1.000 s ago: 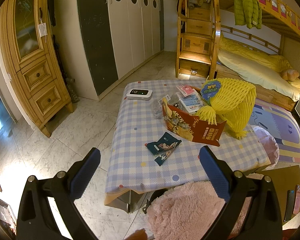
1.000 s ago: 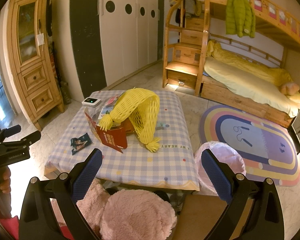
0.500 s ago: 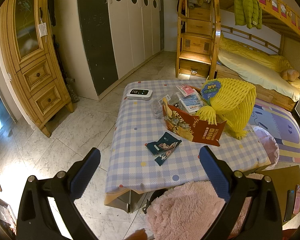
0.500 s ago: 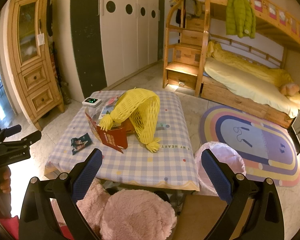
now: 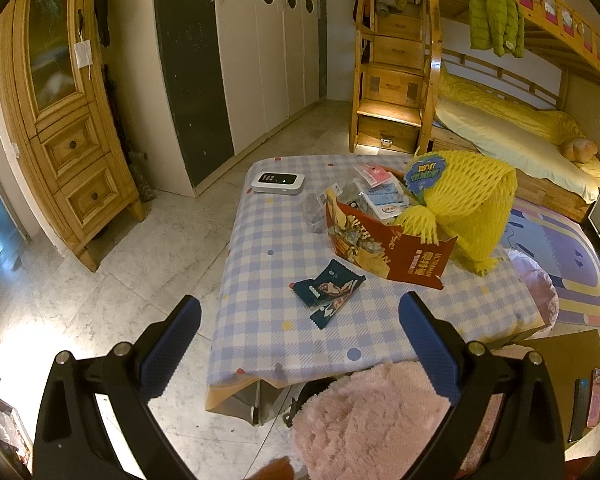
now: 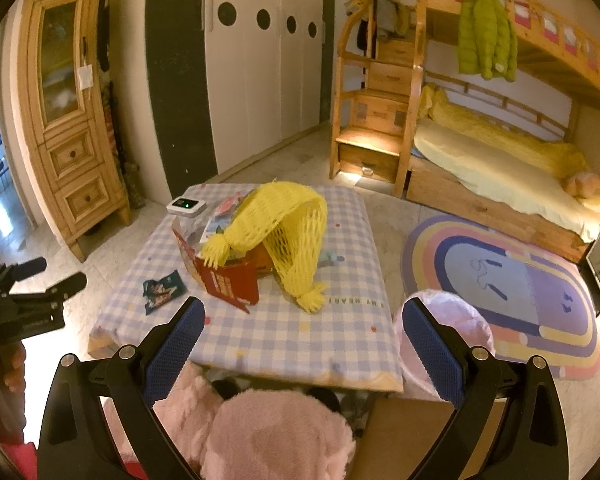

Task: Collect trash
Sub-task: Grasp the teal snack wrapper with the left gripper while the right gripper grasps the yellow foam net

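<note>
Trash lies on a low table with a blue-checked cloth (image 5: pixel 268 332) (image 6: pixel 340 336). A dark blue snack wrapper (image 5: pixel 328 290) (image 6: pixel 163 286) lies near the front. A torn red cardboard box (image 5: pixel 388 246) (image 6: pixel 228 280) holds several small packets, and yellow foam netting (image 5: pixel 464 208) (image 6: pixel 288 232) drapes over it. A bin with a pink liner (image 6: pixel 444 332) (image 5: pixel 538 292) stands at the table's right. My left gripper (image 5: pixel 300 340) is open and empty, before the table's near edge. My right gripper (image 6: pixel 302 344) is open and empty, above the near edge.
A white device with a display (image 5: pixel 278 182) (image 6: pixel 186 206) sits at the table's far left. A pink fluffy stool (image 5: pixel 364 412) (image 6: pixel 268 436) is under both grippers. A wooden cabinet (image 5: pixel 64 128) stands left, a bunk bed (image 6: pixel 492 168) and a rainbow rug (image 6: pixel 508 292) right.
The right gripper has moved slightly forward toward the table. The left gripper has not visibly moved. Both stay open.
</note>
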Demonstrator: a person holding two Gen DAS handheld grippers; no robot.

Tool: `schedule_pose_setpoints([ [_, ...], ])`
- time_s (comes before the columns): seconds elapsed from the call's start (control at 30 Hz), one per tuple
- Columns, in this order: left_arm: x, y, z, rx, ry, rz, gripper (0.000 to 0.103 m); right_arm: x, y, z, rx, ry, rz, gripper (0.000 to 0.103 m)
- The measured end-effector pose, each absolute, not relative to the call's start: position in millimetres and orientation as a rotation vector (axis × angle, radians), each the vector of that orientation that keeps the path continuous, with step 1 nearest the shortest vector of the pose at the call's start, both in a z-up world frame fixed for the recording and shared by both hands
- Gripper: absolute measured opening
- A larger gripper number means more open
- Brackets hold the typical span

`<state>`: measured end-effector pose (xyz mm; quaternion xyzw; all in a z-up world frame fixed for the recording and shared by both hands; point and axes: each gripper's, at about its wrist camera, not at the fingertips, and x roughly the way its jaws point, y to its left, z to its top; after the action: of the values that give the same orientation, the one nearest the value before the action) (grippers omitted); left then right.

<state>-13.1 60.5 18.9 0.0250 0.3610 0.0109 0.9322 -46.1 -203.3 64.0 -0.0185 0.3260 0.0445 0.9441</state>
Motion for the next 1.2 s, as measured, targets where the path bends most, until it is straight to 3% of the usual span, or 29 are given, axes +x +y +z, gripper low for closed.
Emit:
schedule_pose_setpoints([
  [0.33, 12, 68, -37, 0.055, 0.821, -0.041, 0.096, -10, -197, 45, -0.093, 0.641, 0.069, 0.098],
  [0.5, 31, 65, -56, 0.077, 0.842, -0.071, 0.083, 5, -209, 35, -0.020, 0.636, 0.055, 0.098],
  [0.67, 50, 60, -69, 0.103, 0.852, -0.110, 0.061, 17, -214, 33, 0.017, 0.621, 0.085, 0.098],
  [0.83, 63, 55, -71, 0.097, 0.824, -0.186, 0.060, 29, -214, 31, -0.009, 0.632, 0.041, 0.097],
  [0.97, 84, 58, -78, 0.076, 0.855, -0.166, 0.051, 34, -218, 28, 0.017, 0.635, 0.012, 0.096],
  [1.13, 98, 58, -92, 0.087, 0.902, -0.159, 0.051, 36, -217, 23, -0.001, 0.649, 0.026, 0.095],
  [1.2, 96, 56, -96, 0.095, 0.908, -0.150, 0.056, 36, -218, 22, 0.001, 0.652, 0.032, 0.096],
])
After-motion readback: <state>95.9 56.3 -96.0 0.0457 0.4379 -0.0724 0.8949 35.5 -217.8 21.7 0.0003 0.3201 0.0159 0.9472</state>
